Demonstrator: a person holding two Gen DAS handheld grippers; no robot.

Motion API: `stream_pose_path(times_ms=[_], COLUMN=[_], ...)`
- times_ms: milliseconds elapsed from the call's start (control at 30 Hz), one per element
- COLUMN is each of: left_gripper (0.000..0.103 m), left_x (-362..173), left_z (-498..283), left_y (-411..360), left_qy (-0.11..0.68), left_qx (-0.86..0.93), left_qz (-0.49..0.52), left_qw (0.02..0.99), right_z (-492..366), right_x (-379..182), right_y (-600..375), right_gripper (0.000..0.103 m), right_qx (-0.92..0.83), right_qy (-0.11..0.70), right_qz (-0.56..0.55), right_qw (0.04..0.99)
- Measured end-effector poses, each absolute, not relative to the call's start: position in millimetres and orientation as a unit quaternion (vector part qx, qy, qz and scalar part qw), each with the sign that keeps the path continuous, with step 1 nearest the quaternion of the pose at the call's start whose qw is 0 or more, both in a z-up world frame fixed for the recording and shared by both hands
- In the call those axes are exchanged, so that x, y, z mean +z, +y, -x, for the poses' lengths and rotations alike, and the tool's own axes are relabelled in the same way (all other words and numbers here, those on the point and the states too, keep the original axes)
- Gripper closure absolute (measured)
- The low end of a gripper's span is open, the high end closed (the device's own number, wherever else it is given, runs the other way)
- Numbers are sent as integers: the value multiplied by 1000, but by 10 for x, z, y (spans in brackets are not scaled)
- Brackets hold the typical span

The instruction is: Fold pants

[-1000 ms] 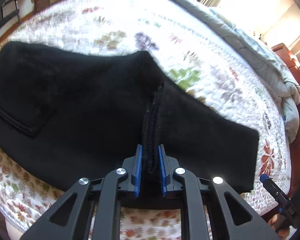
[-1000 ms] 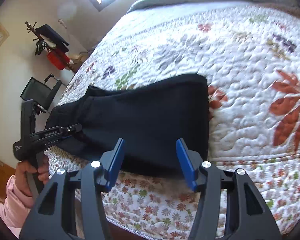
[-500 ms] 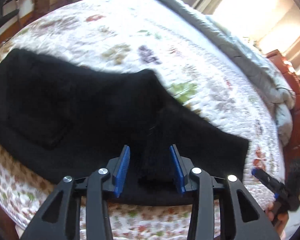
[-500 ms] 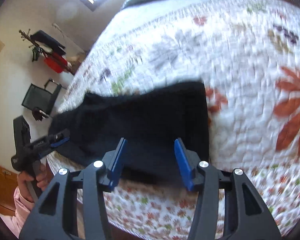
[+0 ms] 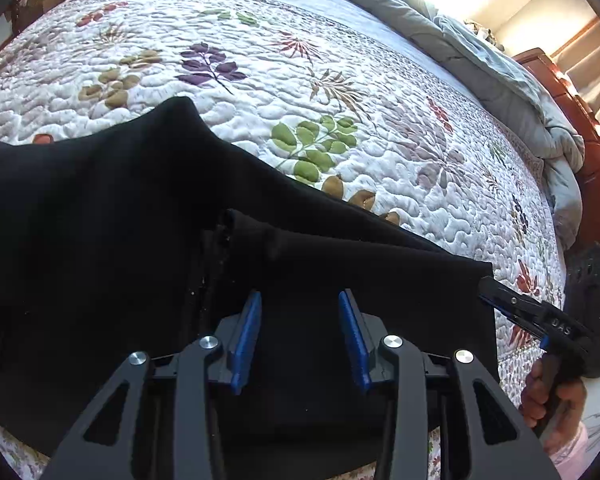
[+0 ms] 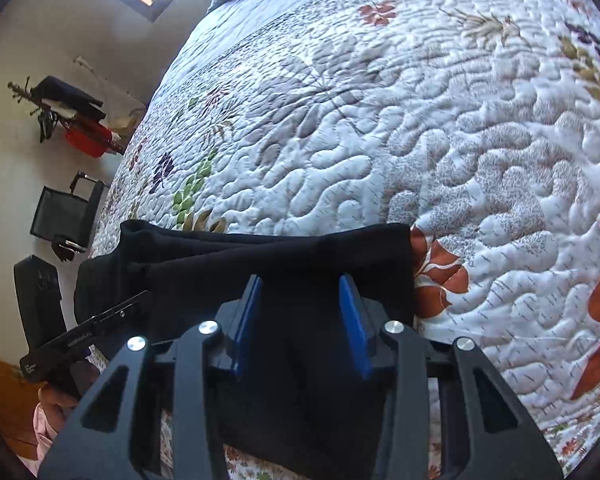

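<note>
One black pants (image 5: 100,240), folded lengthwise.

Both wrist views sit low and close over the black pants (image 5: 120,220) at the bed's (image 5: 380,100) near edge, facing across the quilt. Left view looks toward the leg ends; right view (image 6: 300,252) toward the wall. Both share the pants.

Black pants (image 5: 112,216) on white, leaf-patterned quilt (image 5: 340,92); blue-padded tongs (image 5: 300,300).
</note>
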State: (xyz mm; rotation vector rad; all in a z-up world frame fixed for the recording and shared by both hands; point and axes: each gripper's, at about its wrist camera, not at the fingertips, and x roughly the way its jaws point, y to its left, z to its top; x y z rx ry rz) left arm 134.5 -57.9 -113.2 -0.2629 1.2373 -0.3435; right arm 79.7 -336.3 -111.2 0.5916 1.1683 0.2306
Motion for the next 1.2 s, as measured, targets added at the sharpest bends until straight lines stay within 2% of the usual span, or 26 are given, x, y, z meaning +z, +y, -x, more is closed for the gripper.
stream_pose_path(times_ms=[100,167,200,367,533,667,733,800,867,1200], left_gripper=[61,56,53,52,52,51,51,42,39,38], left_x=[-1030,-972,-920,-940,-1124,-1011,-897,-783,-702,-858], left_z=[-1269,-1204,-1118,-836,-829,-791,-734,-663,-589,-327], left_y=[-548,-565,-555,-638,-705,-622,-455,-235,86,1996], left_qy=[573,568,560,555,560,559,550,538,528,522], left_qx=[-156,-150,-152,-159,-150,-151,-149,-136,-107,59], left_qz=[122,120,119,91,67,78,94,102,106,226], left_qw=[795,800,805,812,812,811,817,826,836,821], right_z=[-702,-525,-432,2,10,34,109,189,260,196], right_x=[-1010,-860,-800,-798,-1124,-1003,-882,-763,-684,-591], right_y=[-3437,-3429,-3402,-3253,-3244,-3242,-3205,-3148,-3098,-2659], right_gripper=[64,56,56,56,58,57,53,51,51,49], right_qx=[114,115,115,116,98,95,95,95,100,126], right_qy=[530,517,513,522,544,540,535,530,525,526], right_qz=[-293,-286,-280,-266,-268,-263,-245,-229,-218,-173], right_qw=[788,798,803,802,789,794,803,811,816,823])
